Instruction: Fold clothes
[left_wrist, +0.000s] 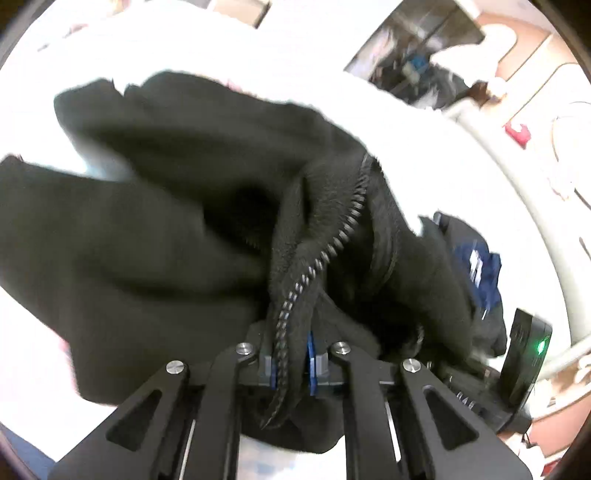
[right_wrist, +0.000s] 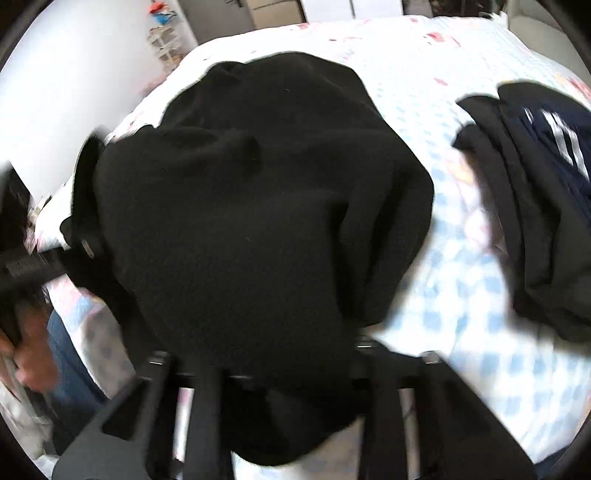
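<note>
A black fleece jacket (left_wrist: 155, 229) with a zipper (left_wrist: 332, 243) hangs over a bed. My left gripper (left_wrist: 291, 363) is shut on the jacket's zipper edge, the cloth pinched between its blue pads. In the right wrist view the same black jacket (right_wrist: 258, 206) drapes over my right gripper (right_wrist: 288, 373) and hides its fingertips; the cloth runs down between the finger arms. The left gripper's body (right_wrist: 26, 266) shows at the left edge of that view, at the jacket's far side.
The bed has a white sheet with pale blue checks (right_wrist: 461, 314). A pile of dark clothes with a navy, white-striped garment (right_wrist: 546, 177) lies on the bed to the right, also in the left wrist view (left_wrist: 476, 266). A white wall (right_wrist: 66, 96) stands at the left.
</note>
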